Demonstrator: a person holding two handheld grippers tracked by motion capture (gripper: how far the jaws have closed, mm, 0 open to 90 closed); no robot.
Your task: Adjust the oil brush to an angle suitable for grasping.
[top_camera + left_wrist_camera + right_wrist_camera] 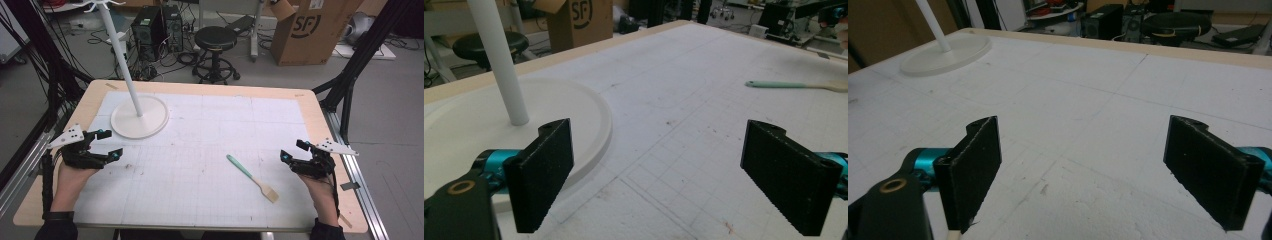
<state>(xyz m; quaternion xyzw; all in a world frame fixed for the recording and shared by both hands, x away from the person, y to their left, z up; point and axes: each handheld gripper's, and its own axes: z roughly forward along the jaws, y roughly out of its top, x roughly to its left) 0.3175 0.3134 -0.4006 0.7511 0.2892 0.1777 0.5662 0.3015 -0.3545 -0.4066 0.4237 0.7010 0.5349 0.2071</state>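
Note:
A spatula (248, 175) with a teal handle and a pale wooden blade lies flat on the white grid mat (200, 150), right of centre. It also appears far off in the left gripper view, as the spatula (796, 85). A white stand has a round base (140, 117) and a slanted pole (120, 55) at the back left. My left gripper (111, 144) rests open just in front of that base (474, 125), with nothing between its jaws (659, 170). My right gripper (292, 150) is open too, right of the spatula, and holds nothing (1083, 170).
The wooden table edge (200, 86) borders the mat. Behind the table stand a black stool (215, 40), a cardboard box (310, 30) and computer towers (157, 27). Black frame posts (350, 75) rise at the right; cables hang at the left.

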